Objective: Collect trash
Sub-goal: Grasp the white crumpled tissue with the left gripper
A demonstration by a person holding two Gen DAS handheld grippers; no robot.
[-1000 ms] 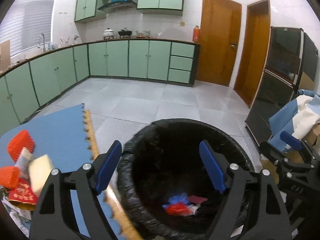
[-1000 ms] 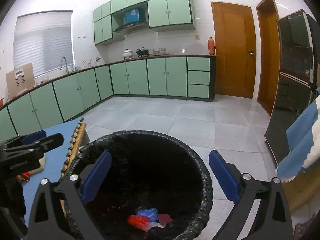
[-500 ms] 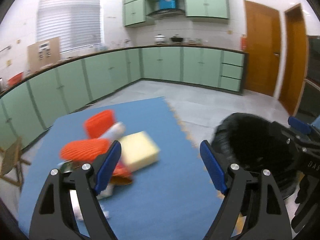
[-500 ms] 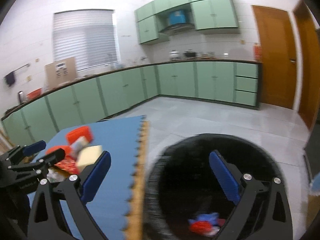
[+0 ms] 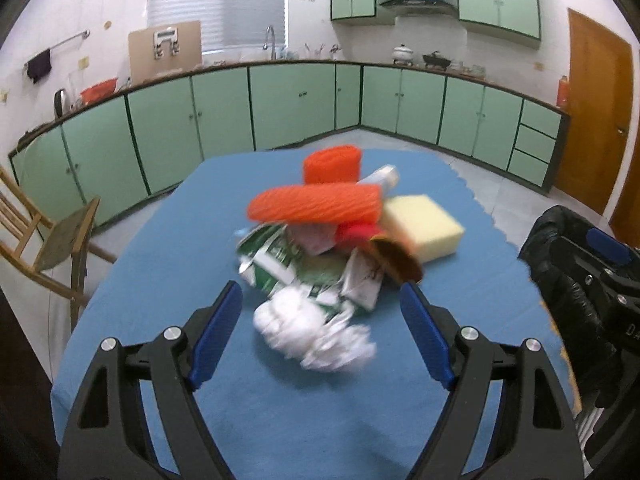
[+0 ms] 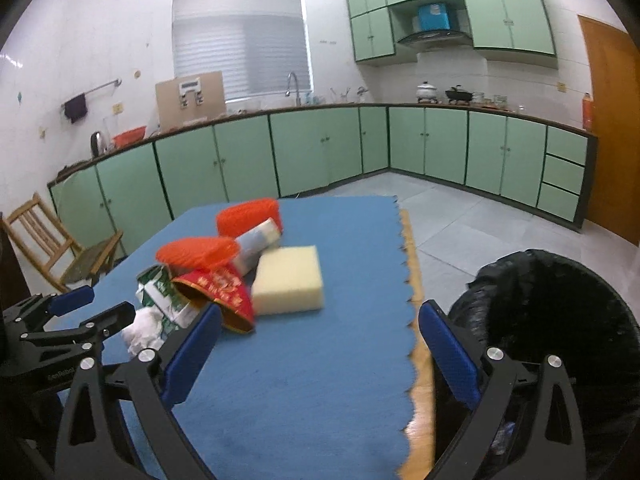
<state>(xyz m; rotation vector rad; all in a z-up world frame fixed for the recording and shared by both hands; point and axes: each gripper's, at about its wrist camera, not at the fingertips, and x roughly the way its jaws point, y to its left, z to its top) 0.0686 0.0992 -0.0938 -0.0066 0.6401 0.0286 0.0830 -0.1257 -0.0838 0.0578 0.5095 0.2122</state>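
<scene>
A heap of trash lies on the blue mat [image 5: 168, 256] [image 6: 320, 360]: two orange foam nets [image 5: 316, 204] [image 6: 196, 252], a yellow sponge [image 5: 424, 226] [image 6: 290, 280], a green-and-white carton [image 5: 280, 264] [image 6: 160, 292], a red paper bowl [image 6: 220, 292] and crumpled white tissue [image 5: 316, 330] [image 6: 140, 330]. My left gripper [image 5: 320, 336] is open, its blue fingers wide on either side of the tissue, not touching it. Nothing sits between the fingers of my open right gripper [image 6: 320, 356], above bare mat, right of the heap. The black-lined bin [image 6: 560, 320] [image 5: 560, 248] stands off the mat's right edge.
A wooden chair [image 5: 48, 236] [image 6: 60, 248] stands left of the table. Green cabinets [image 5: 300, 104] line the far walls, with grey tiled floor [image 6: 460, 224] between. The other gripper shows at each view's edge. An orange door [image 5: 596, 128] is at the right.
Both grippers swung left from over the bin to the mat. The trash heap now fills the left wrist view, and the bin has slid to the right edge. Both stayed open.
</scene>
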